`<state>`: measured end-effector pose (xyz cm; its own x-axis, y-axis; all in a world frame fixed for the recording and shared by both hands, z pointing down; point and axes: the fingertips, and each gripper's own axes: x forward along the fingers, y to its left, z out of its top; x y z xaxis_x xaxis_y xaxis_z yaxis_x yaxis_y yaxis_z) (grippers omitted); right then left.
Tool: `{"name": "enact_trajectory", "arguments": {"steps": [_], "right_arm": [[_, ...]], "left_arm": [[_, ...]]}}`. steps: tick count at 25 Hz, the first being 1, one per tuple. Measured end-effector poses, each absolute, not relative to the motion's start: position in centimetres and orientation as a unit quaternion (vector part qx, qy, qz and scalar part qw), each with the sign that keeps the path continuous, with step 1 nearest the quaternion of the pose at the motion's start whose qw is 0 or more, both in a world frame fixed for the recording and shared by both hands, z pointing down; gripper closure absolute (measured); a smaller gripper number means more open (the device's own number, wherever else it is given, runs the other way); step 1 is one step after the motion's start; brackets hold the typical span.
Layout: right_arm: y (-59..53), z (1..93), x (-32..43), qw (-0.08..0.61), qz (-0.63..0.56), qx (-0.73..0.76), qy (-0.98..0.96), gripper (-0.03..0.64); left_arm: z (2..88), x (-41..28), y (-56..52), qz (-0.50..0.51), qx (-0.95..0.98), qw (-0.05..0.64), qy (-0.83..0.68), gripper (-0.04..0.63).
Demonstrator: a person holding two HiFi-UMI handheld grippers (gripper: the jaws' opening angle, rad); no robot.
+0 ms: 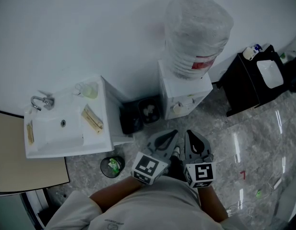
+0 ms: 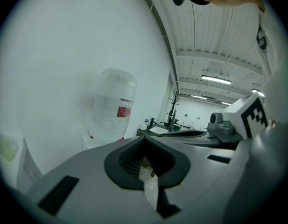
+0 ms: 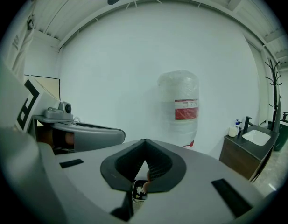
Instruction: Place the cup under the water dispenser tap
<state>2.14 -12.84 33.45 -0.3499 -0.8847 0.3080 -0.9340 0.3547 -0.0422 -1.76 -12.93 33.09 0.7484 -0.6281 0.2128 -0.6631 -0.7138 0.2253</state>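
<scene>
A translucent greenish cup (image 1: 89, 89) stands on the back corner of the white sink unit (image 1: 104, 128), left of the water dispenser (image 1: 183, 92). The dispenser carries a big wrapped bottle (image 1: 198, 30), and its taps (image 1: 182, 105) face me. My left gripper (image 1: 175, 132) and right gripper (image 1: 188, 132) hang side by side in front of the dispenser, both shut and holding nothing. In the left gripper view the left gripper (image 2: 144, 141) points past the bottle (image 2: 113, 104), with the cup (image 2: 6, 148) at the far left edge. The right gripper (image 3: 144, 143) points toward the bottle (image 3: 180, 106).
A black bin (image 1: 140, 114) sits between the sink unit and the dispenser. A small round bin (image 1: 112, 166) stands on the floor below the sink. A dark cabinet (image 1: 246, 83) with a white basin (image 1: 269, 73) and soap bottle (image 1: 251, 52) is at the right. The marble floor (image 1: 253, 147) is glossy.
</scene>
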Motion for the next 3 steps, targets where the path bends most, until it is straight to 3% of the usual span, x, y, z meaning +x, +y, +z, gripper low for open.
{"name": "enact_trajectory", "arguments": {"steps": [3], "right_arm": [[-12.93,33.68,2.00,0.118,0.107,0.557,-0.815,0.601]], "left_arm": [[33.17,-1.90,-13.02,0.060,0.924,0.145,-0.350,0.591]]}}
